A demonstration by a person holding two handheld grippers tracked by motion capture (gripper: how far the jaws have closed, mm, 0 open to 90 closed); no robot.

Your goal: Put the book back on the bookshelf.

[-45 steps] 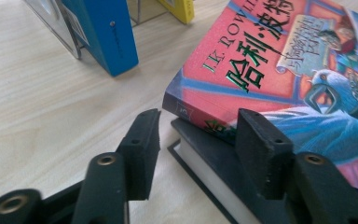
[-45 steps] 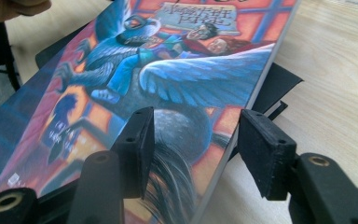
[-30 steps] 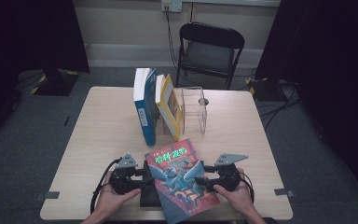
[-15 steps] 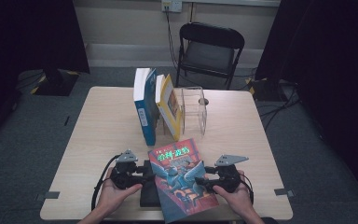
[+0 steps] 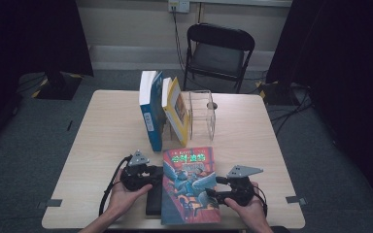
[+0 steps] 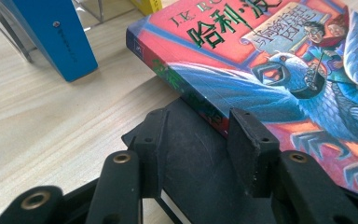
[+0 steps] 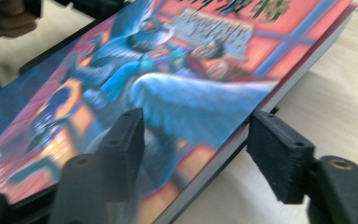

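Lifting step: red paperback [image 5: 191, 183] lies near-centre on a black book [image 6: 200, 172]. Left gripper [image 5: 156, 174], closing, straddles its spine; right gripper [image 5: 214, 190], opening, brackets its page edge ungripped. Next: clamp both edges.

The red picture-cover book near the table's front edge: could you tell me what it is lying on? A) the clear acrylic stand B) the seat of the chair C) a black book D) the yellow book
C: the red book lies on a black book, whose dark cover sticks out beneath its spine in the left gripper view and at its left in the high view.
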